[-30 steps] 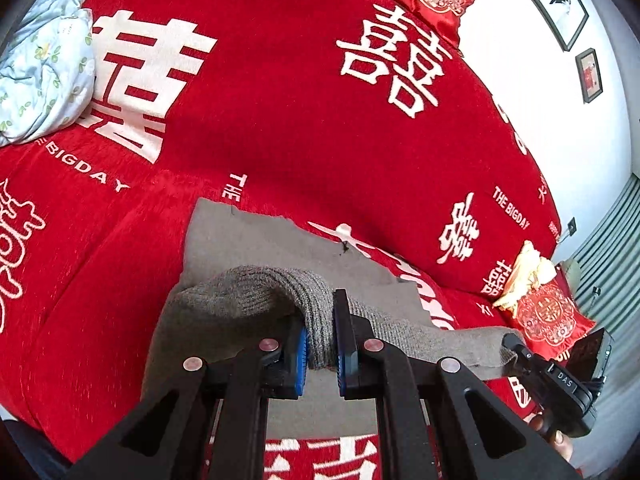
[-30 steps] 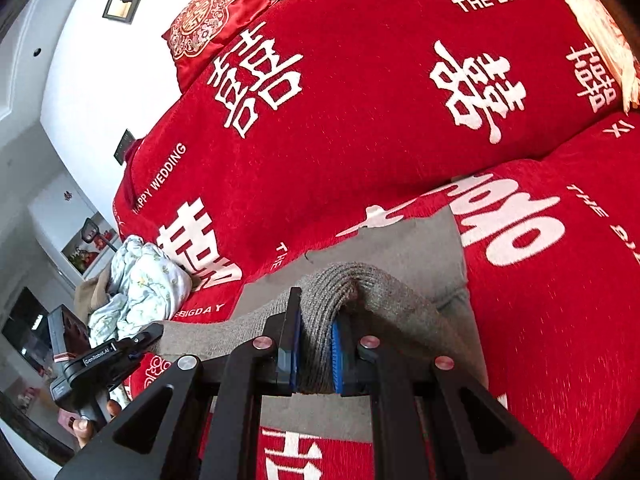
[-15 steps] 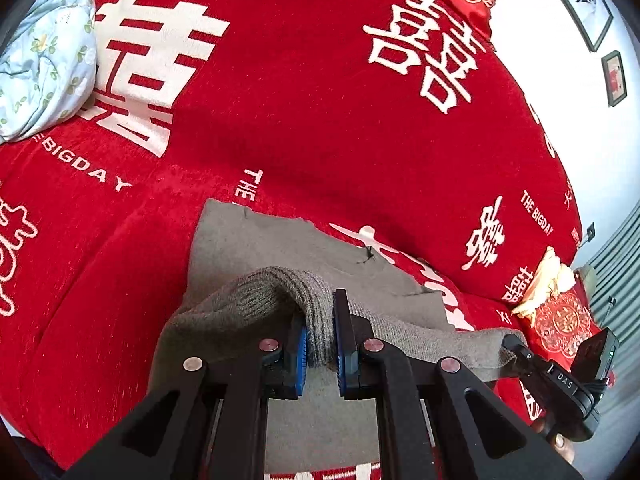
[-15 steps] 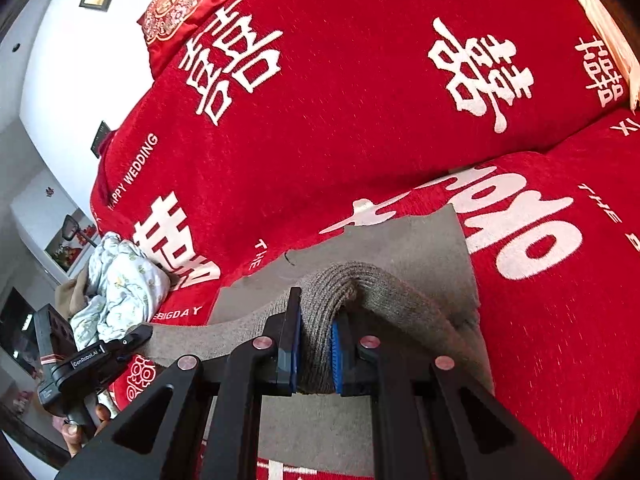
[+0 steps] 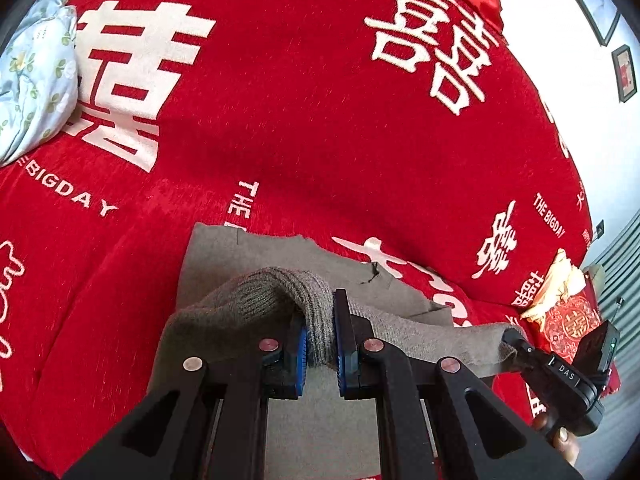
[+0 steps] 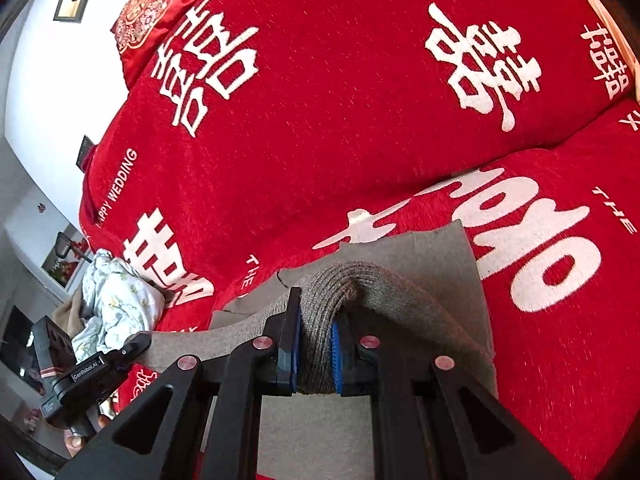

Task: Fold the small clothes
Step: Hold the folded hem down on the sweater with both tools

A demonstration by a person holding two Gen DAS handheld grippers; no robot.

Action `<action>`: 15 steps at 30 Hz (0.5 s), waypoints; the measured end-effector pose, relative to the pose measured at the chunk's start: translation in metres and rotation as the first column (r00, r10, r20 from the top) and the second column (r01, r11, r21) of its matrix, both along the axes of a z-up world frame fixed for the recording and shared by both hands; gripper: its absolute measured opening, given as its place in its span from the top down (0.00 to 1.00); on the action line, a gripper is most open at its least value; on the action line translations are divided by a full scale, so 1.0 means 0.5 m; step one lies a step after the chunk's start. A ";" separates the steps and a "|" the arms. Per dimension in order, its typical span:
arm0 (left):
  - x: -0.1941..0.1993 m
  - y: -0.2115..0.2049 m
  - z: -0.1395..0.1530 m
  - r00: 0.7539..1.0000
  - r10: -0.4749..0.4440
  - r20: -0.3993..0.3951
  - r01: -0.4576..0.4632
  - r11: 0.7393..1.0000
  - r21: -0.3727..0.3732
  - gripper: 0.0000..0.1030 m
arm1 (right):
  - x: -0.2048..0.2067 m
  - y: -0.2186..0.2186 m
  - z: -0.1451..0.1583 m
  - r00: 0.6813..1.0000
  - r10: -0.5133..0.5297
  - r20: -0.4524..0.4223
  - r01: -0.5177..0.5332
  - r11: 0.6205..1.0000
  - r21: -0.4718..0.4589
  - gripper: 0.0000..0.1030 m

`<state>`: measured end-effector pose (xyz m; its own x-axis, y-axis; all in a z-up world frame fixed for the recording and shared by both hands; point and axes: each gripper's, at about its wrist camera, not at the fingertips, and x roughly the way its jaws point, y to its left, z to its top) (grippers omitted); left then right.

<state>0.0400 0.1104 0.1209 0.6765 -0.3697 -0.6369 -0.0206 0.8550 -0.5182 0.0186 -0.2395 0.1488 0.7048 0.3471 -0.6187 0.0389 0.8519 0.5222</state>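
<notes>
Left gripper (image 5: pixel 320 344) is clamped on the ribbed edge of the grey knit garment (image 5: pixel 256 300); right gripper (image 6: pixel 314 354) is clamped on the same edge further along. The edge is held raised between both grippers, the rest lying flat just ahead on the red sofa cover (image 5: pixel 320 140).

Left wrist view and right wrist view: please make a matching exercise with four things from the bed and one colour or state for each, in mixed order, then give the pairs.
Things:
1. knitted garment
2. bed cover
3. floral bundle
4. left hand-held gripper

Colour or state:
A. light blue, crumpled
B. red with white characters
C. shut on knit fabric
D. grey-brown, partly lifted

Pairs: 1-D, 2-B, 3-A, 4-C
</notes>
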 end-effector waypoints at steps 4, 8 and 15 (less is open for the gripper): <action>0.027 0.001 -0.021 0.999 0.008 -0.038 -0.008 1.000 0.001 0.88 | 0.020 0.004 -0.011 1.000 0.002 -0.020 -0.002 1.000 -0.008 0.87; 0.040 -0.003 -0.033 0.999 0.012 -0.053 -0.011 1.000 0.018 0.88 | 0.038 0.003 -0.024 0.999 0.003 -0.039 -0.004 1.000 -0.013 0.87; 0.063 -0.026 -0.043 0.998 0.008 -0.064 -0.003 0.997 0.073 0.88 | 0.069 -0.001 -0.048 0.997 -0.001 -0.081 -0.001 1.000 -0.027 0.87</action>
<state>0.0714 0.0976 0.0992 0.6351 -0.3172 -0.7043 -0.0568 0.8901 -0.4521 0.0530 -0.2400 0.1249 0.6520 0.3292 -0.6830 0.0801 0.8659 0.4938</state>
